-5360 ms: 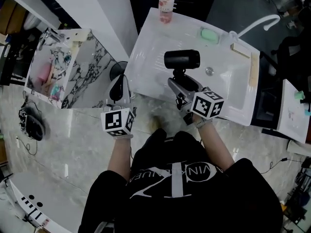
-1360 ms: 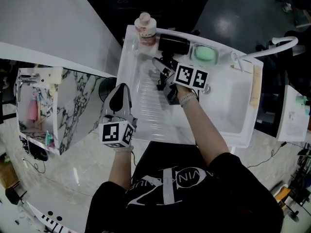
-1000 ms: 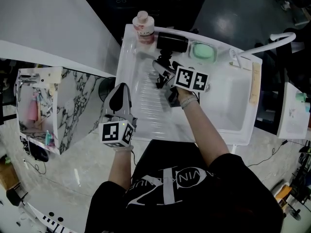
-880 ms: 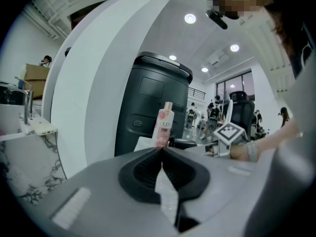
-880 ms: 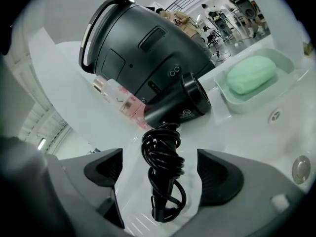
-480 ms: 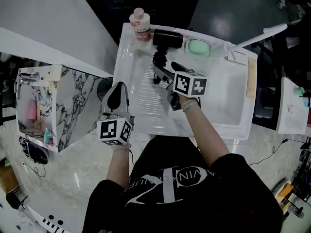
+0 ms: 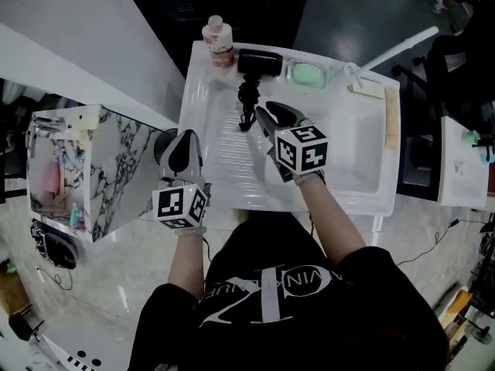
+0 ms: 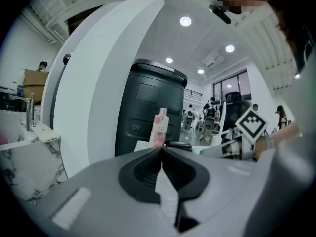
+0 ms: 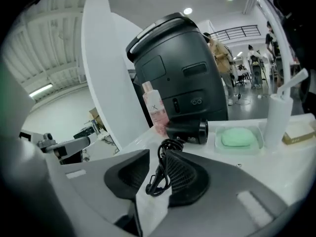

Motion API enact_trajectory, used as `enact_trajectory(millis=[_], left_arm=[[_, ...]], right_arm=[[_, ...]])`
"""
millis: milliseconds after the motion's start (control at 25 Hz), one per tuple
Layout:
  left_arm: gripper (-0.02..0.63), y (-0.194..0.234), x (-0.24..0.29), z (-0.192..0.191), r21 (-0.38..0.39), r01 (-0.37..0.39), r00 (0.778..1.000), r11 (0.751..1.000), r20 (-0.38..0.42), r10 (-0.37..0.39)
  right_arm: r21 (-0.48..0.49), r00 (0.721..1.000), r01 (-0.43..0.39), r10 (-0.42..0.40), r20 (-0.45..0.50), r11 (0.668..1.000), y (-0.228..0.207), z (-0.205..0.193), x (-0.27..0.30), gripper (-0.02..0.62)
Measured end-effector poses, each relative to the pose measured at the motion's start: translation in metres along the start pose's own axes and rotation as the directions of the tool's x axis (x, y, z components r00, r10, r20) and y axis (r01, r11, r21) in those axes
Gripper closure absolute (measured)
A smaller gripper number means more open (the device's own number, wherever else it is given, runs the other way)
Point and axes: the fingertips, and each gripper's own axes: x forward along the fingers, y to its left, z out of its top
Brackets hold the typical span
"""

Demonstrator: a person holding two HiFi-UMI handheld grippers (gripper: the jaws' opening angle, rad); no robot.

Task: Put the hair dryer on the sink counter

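Note:
The black hair dryer [image 7: 259,62] [image 9: 186,131] lies on the white sink counter [image 7: 220,157] at its back edge, its coiled black cord [image 7: 247,110] [image 9: 160,169] trailing toward me. My right gripper [image 7: 267,113] [image 9: 157,157] hovers just to the right of the cord, a little short of the dryer. Its jaws are closing and a narrow gap remains, with nothing pressed between the pads; the cord shows through the gap, beyond it. My left gripper [image 7: 183,141] [image 8: 162,149] hangs at the counter's left front corner, shut and empty.
A pink bottle [image 7: 218,40] [image 9: 155,110] stands left of the dryer, a green soap dish [image 7: 306,73] [image 9: 239,137] right of it. The basin [image 7: 352,145] and white faucet [image 7: 394,49] are to the right. A marble-fronted shelf unit [image 7: 85,161] stands at left.
The right gripper has let go of the dryer, drawn back toward me and narrowed its jaws. The dryer stays on the counter. The left gripper has hardly moved.

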Motion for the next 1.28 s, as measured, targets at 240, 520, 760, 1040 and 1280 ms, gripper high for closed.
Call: enact_trajectory(millis=[240, 520, 760, 1040, 1280], left_arm=[[0.606, -0.002, -0.008, 0.010, 0.007, -0.003, 1.000, 1.000, 0.022, 0.003], [0.606, 0.001, -0.018, 0.024, 0.018, -0.024, 0.999, 1.000, 0.042, 0.023], [0.606, 0.003, -0.023, 0.037, 0.037, -0.039, 0.998, 0.999, 0.058, 0.036], [0.606, 0.008, -0.026, 0.055, 0.046, -0.054, 0.995, 0.997, 0.084, 0.050], [0.606, 0.010, -0.027, 0.067, 0.054, -0.061, 0.993, 0.997, 0.101, 0.055]], right_arm=[[-0.119, 0.998, 0.007, 0.000, 0.063, 0.993, 0.013, 0.018, -0.027, 0.538], [-0.179, 0.991, 0.025, -0.001, 0.134, 0.984, 0.018, 0.035, -0.055, 0.578], [-0.226, 0.984, 0.031, 0.011, 0.180, 0.974, 0.023, 0.050, -0.072, 0.589], [-0.261, 0.972, 0.036, 0.026, 0.233, 0.965, 0.028, 0.069, -0.088, 0.591], [-0.295, 0.961, 0.046, 0.038, 0.273, 0.955, 0.029, 0.083, -0.100, 0.591]])
